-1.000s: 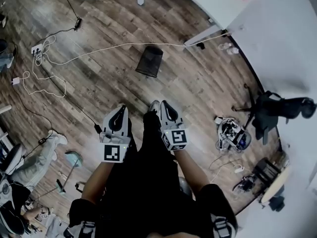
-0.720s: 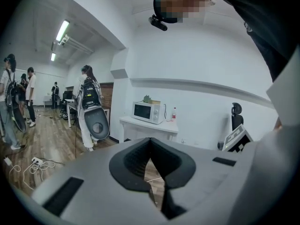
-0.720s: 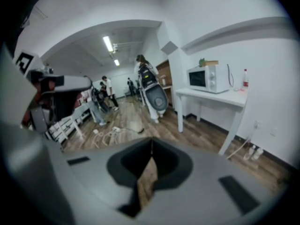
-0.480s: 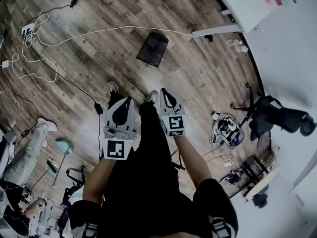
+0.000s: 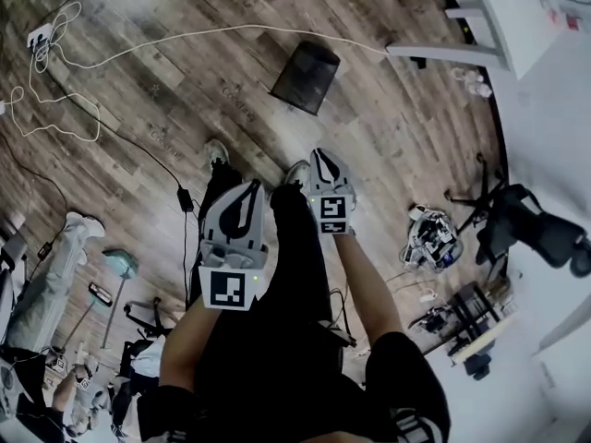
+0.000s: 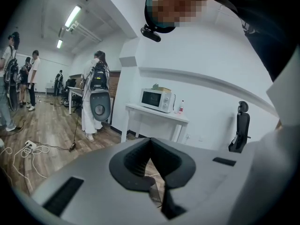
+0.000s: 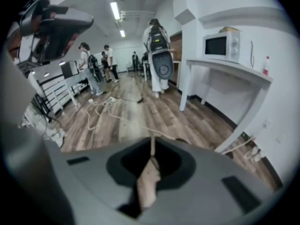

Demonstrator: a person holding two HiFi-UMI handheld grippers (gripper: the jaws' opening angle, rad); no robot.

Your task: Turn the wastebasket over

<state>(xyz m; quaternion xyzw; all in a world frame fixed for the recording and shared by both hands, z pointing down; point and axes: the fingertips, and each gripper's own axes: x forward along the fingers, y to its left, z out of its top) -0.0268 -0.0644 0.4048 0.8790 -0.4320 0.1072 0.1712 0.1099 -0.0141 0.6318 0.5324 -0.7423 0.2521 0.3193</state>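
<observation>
Both tongs were closed with nothing in them as I watched through the head view; the left gripper [image 5: 251, 190] had its jaws pressed together, and so did the right gripper [image 5: 320, 158], which sat a little further forward; each gripper view showed only flooring past the meeting tips. Held in front of the person's dark trousers, they hung above the shoes [image 5: 217, 151]. The black wastebasket [image 5: 307, 77] sat on the wooden floor [image 5: 138, 118] ahead of the feet, well apart from both grippers (I could not tell from above which end was up); a white cable [image 5: 203, 33] ran just beyond it towards the white table [image 5: 499, 35]; a black office chair [image 5: 526, 224] stood off to the right.
</observation>
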